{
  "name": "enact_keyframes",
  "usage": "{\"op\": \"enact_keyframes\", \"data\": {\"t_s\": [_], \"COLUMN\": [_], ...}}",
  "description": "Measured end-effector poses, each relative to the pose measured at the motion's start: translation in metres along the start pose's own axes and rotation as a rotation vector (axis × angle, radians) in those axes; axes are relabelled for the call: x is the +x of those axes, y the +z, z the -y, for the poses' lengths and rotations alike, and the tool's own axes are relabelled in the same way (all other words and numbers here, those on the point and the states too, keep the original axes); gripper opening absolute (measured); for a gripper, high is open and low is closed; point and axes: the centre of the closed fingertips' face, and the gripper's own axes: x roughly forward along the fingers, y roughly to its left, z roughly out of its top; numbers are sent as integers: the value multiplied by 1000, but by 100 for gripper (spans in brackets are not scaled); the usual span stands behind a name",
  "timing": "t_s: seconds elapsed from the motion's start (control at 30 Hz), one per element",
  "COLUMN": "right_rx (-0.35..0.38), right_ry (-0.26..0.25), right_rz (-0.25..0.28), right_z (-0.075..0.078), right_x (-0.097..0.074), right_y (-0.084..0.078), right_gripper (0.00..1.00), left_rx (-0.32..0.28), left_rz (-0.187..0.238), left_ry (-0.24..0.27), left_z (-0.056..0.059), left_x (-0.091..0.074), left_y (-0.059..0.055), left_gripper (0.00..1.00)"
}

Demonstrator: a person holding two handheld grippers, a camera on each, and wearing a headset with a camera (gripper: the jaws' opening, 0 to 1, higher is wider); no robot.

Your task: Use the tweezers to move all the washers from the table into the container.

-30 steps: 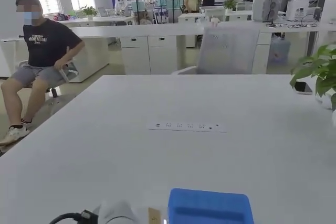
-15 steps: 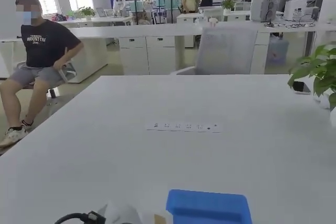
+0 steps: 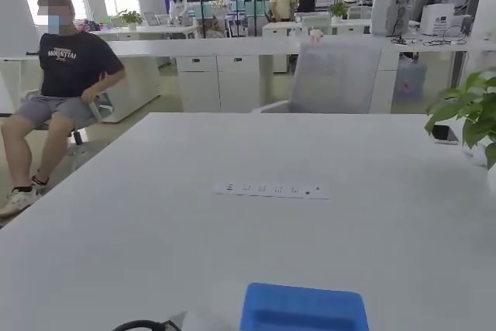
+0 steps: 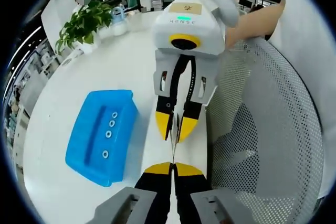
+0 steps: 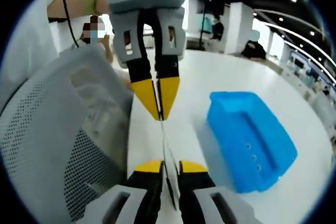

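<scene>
A blue container [image 3: 302, 309] sits at the near edge of the white table [image 3: 232, 246]. Several washers [image 4: 108, 134] lie in a row inside the container [image 4: 102, 132], and three washers [image 5: 252, 157] show in the container [image 5: 249, 140] from the other side. My two grippers face each other tip to tip beside it. The left gripper [image 4: 172, 167] is shut on thin metal tweezers [image 4: 173, 148]. The right gripper [image 4: 176, 127] pinches the same tweezers from the far end. In the right gripper view, my right gripper [image 5: 165, 166] and the left gripper [image 5: 159, 103] both close on the tweezers [image 5: 164, 140].
A flush power strip [image 3: 271, 189] lies mid-table. A potted plant [image 3: 469, 110] and a phone [image 3: 444, 133] are at the right edge. A mesh chair back [image 4: 262, 129] stands close behind the grippers. A black cable [image 3: 143, 325] shows at the near edge. A person sits at the far left.
The head camera has shifted slightly. The white gripper housing at the bottom edge has sunk lower and shows less. The container has not moved on the table.
</scene>
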Motion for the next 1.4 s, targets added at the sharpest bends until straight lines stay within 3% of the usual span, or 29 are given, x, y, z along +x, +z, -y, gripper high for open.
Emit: {"op": "enact_keyframes", "data": {"t_s": [0.2, 0.3, 0.5, 0.63, 0.7, 0.77, 0.8, 0.93, 1.07, 1.23, 1.4], "right_rx": [80, 128, 174, 179, 104, 95, 90, 152, 188, 234, 261], "right_ry": [-26, -112, -284, -369, -433, -491, -501, -576, -644, -671, -695], "right_rz": [33, 71, 70, 86, 76, 67, 88, 197, 268, 327, 295], "right_z": [2, 13, 26, 32, 37, 41, 39, 44, 50, 58, 62], "right_x": [-18, -38, -84, -110, -121, -129, -134, -154, -168, -172, -176], "right_y": [2, 5, -9, -10, -8, -9, -7, -2, 0, -1, -13], "right_gripper": [16, 22, 36, 43, 59, 75, 77, 80, 86, 88, 86], "left_rx": [6, 9, 3, -10, -11, -10, -11, -16, -24, -28, 14], "left_rz": [-50, -76, -114, -144, -156, -172, -179, -202, -235, -259, -304], "left_ry": [-22, -31, -36, -35, -34, -30, -29, -36, -45, -60, -63], "left_z": [-3, -3, -2, -2, -2, -2, -2, -3, -1, -3, -6], "left_x": [8, 12, 17, 22, 25, 27, 28, 30, 33, 32, 30], "left_y": [-12, -18, -27, -32, -33, -36, -36, -37, -41, -45, -51], "left_gripper": [0, 0, 0, 0, 0, 0, 0, 0, 0, 0, 0]}}
